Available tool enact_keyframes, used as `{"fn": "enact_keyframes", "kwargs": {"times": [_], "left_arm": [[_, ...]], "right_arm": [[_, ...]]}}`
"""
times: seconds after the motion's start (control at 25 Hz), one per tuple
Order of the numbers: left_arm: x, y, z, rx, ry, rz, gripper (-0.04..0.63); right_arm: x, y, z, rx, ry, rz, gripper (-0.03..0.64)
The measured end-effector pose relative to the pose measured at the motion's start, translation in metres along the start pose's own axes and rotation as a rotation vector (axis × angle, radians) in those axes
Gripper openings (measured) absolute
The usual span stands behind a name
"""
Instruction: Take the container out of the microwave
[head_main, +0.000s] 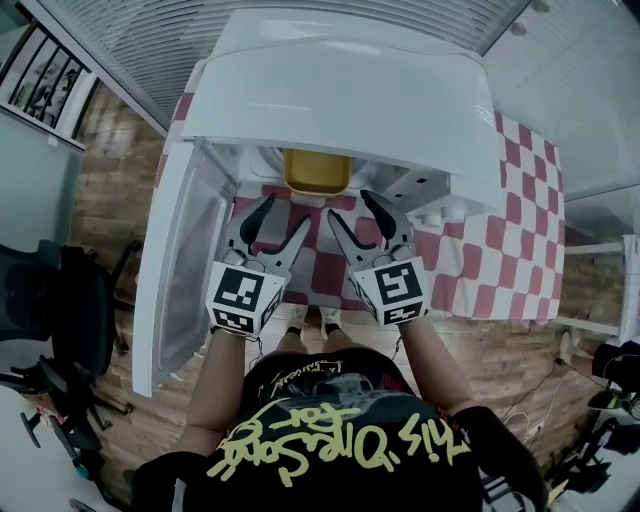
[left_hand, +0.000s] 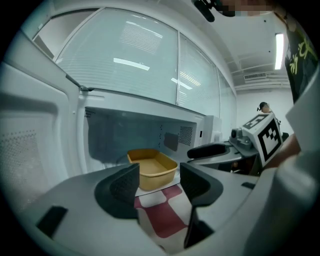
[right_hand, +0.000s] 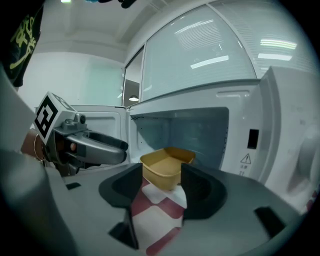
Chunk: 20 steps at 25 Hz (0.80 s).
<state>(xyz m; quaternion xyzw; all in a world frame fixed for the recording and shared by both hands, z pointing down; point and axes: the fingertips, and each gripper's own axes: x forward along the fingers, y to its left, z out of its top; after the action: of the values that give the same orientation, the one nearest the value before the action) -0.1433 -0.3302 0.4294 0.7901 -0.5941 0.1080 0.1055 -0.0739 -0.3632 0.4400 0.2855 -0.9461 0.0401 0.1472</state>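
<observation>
Our left claw (head_main: 287, 212) and right claw (head_main: 350, 205), both spread wide and empty, face the open microwave (head_main: 340, 100); the container (head_main: 318, 171) sits just beyond, centred between them.

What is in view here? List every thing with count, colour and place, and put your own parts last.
microwave: one, white, on the tablecloth, its door swung open to the left.
container: one, yellow, looks empty, inside the microwave.
tablecloth: one, red and white checks, under the microwave.
office chair: one, black, on the wooden floor at the left.
left gripper: one, grey and black, before the container, jaws open on nothing.
right gripper: one, same colours, beside the left, jaws open on nothing.
shirt: one, black with yellow lettering, at the bottom of the head view.
</observation>
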Motion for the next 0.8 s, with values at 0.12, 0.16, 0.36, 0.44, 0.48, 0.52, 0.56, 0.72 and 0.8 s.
{"fn": "enact_keyframes", "kwargs": {"times": [0.12,0.16,0.36,0.44,0.48,0.52,0.56,0.72,0.8], "left_arm": [[0.008,0.003,-0.008,0.008,0.031,-0.009,0.247],[0.01,0.005,-0.011,0.009,0.039,-0.009,0.247],[0.018,0.012,-0.018,0.009,0.051,-0.002,0.252],[0.023,0.014,-0.02,0.011,0.059,-0.002,0.255],[0.025,0.015,-0.021,0.016,0.064,-0.002,0.256],[0.027,0.015,-0.023,0.021,0.069,-0.002,0.258],[0.029,0.016,-0.026,0.024,0.076,-0.003,0.258],[0.036,0.016,-0.033,0.022,0.091,-0.01,0.258],[0.038,0.017,-0.036,0.025,0.104,-0.01,0.258]], "right_arm": [[0.007,-0.002,-0.002,-0.003,-0.003,0.0,0.227],[0.009,-0.002,-0.003,-0.011,-0.005,-0.001,0.227],[0.02,-0.002,-0.014,-0.03,0.028,0.006,0.236],[0.024,-0.005,-0.018,-0.028,0.041,0.0,0.238],[0.026,-0.006,-0.019,-0.027,0.045,-0.001,0.238],[0.028,-0.006,-0.02,-0.025,0.05,0.0,0.239],[0.03,-0.006,-0.021,-0.024,0.054,0.002,0.241],[0.034,-0.01,-0.024,-0.03,0.067,0.006,0.245],[0.037,-0.009,-0.026,-0.036,0.077,0.015,0.245]]}}
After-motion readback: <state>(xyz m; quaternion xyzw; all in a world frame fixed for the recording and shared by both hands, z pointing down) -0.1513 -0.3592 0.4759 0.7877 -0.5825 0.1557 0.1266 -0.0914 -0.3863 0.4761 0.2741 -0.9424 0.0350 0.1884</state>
